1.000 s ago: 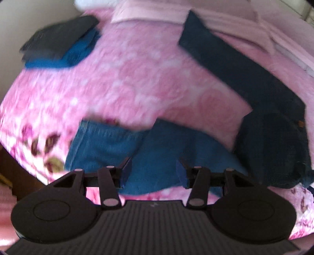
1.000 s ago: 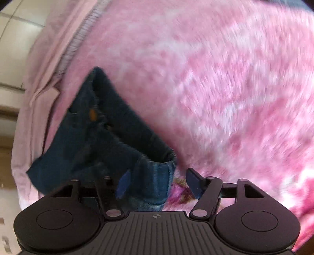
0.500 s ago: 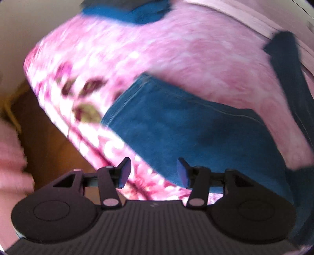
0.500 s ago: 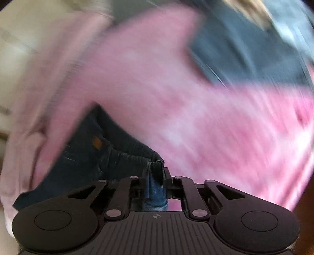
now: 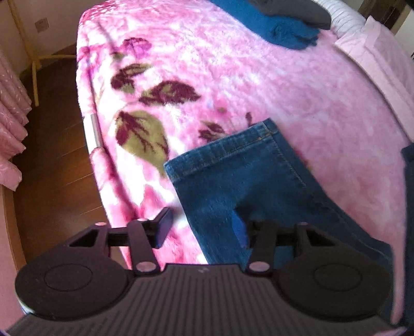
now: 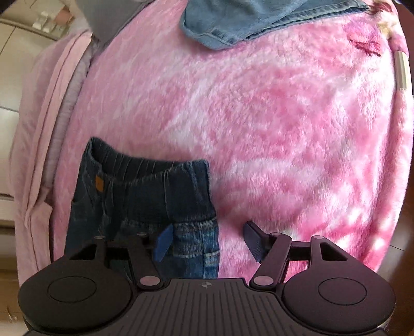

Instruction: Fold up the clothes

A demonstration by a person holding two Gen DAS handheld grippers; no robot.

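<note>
A pair of blue jeans lies on the pink floral blanket (image 5: 233, 64). In the left wrist view its leg hem (image 5: 233, 152) points up the bed near the bed's edge. My left gripper (image 5: 201, 228) hovers low over that leg, jaws closing; the leg's left edge lies between them and the pads do not press it. In the right wrist view the dark elastic waistband (image 6: 145, 186) with a tan label rests on the blanket (image 6: 258, 129). My right gripper (image 6: 209, 241) is just above it, jaws opening; the waistband's right corner lies under the gap, untouched.
Folded blue and grey clothes (image 5: 284, 28) sit at the far end of the bed. A light denim garment (image 6: 258, 20) lies further up the blanket. The bed's edge drops to a wooden floor (image 5: 51, 155) on the left. A pale pink sheet (image 5: 375, 51) borders the blanket.
My right gripper, shut on the waistband half a second ago, has let it go and opened. My left gripper has rolled and sunk toward the leg hem near the bed's edge.
</note>
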